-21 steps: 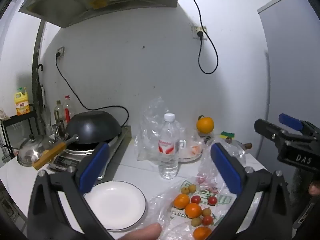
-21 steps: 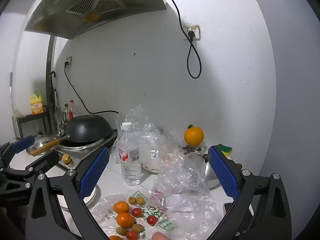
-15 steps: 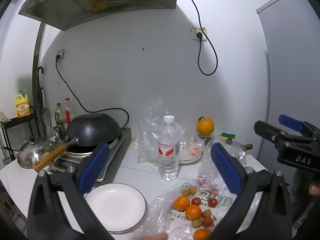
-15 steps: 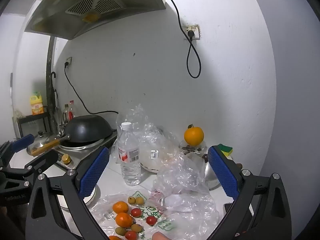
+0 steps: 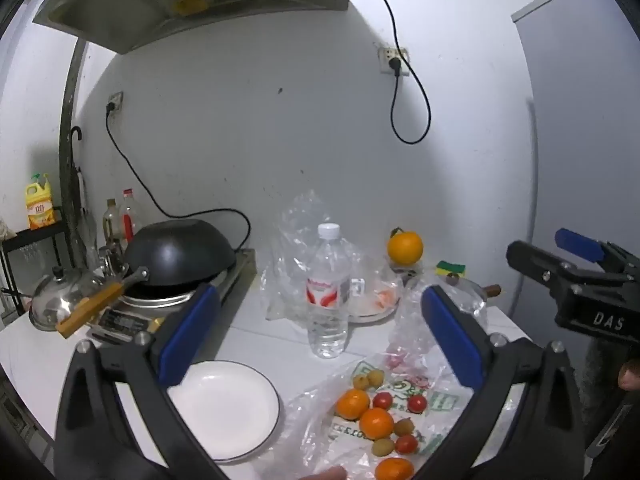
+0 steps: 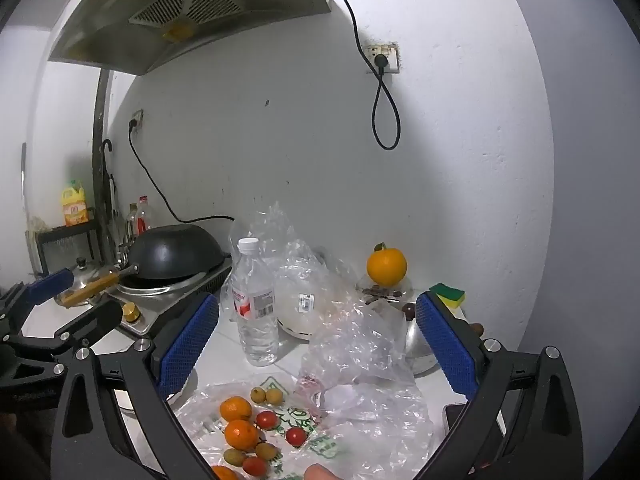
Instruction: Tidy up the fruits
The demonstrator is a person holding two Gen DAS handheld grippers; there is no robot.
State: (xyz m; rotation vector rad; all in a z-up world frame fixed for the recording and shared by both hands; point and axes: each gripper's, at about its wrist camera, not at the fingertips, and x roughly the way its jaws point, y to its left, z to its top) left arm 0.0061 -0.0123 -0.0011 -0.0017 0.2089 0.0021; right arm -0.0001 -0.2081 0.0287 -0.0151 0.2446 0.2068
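- The left tool (image 5: 320,340) hangs above the near edge of the bench (image 5: 256,340), its blue pads (image 5: 188,332) spread wide apart with nothing between them.
- The right tool (image 6: 318,344) hovers beside it on the right, its pads (image 6: 446,344) likewise wide apart and bare.
- Below both tools a flattened plastic bag (image 5: 400,412) lies on the bench, carrying the fruit: small oranges (image 5: 376,423), cherry tomatoes (image 5: 383,400) and a few small yellowish fruits (image 5: 368,379), all loosely clustered.
- A white plate (image 5: 224,408) sits just left of the bag, with no fruit on it.
- A water bottle (image 5: 329,292) stands upright farther back, with crumpled clear bags (image 6: 352,340) around it.
- One large orange (image 5: 405,246) rests apart at the far right, near a sponge (image 5: 451,267).
- A black wok (image 5: 180,252) sits on a cooker at the far left.
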